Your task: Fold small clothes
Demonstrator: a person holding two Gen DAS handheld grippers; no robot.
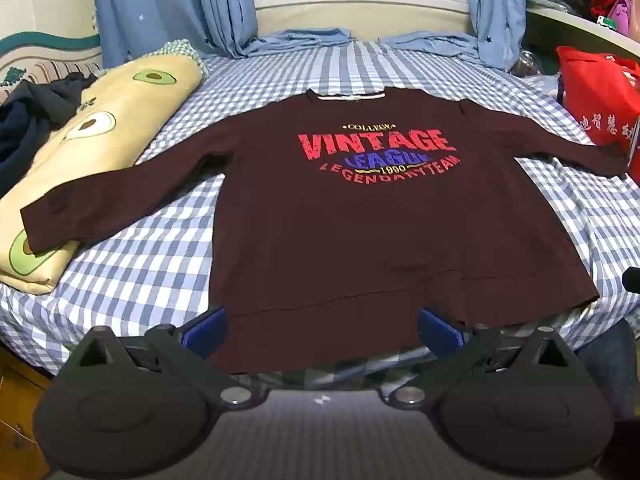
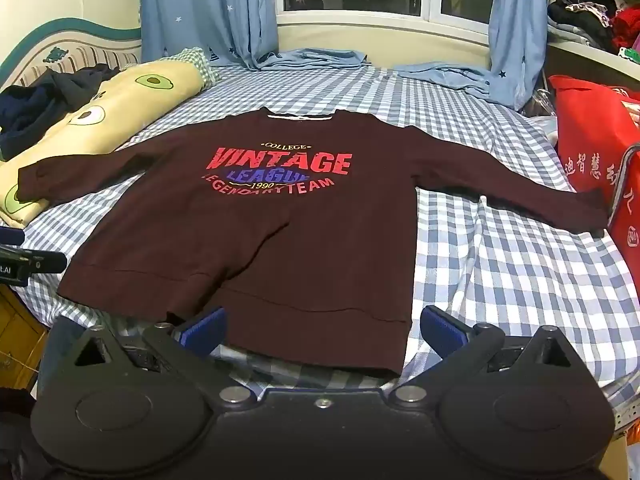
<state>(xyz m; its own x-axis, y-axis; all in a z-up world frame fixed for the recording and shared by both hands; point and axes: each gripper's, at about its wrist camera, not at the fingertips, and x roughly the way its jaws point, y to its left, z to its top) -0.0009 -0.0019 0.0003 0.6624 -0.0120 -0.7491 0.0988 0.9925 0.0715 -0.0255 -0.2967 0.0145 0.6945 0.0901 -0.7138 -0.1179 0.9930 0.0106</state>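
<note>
A dark maroon long-sleeved sweatshirt (image 1: 360,232) with a red and blue "VINTAGE LEAGUE" print lies face up and spread flat on the checked bed, sleeves out to both sides, hem toward me. It also shows in the right wrist view (image 2: 280,232). My left gripper (image 1: 322,330) is open, its blue pads wide apart at the near hem, left of the middle. My right gripper (image 2: 322,330) is open, its pads wide apart at the hem's right corner. Neither holds cloth.
The blue-and-white checked bed sheet (image 1: 152,264) fills both views. A yellow avocado-print quilt (image 1: 100,128) with dark clothes (image 1: 28,128) on it lies at the left, under the left cuff. A red bag (image 2: 592,148) stands at the right by the right cuff. Blue curtains (image 1: 168,4) hang at the back.
</note>
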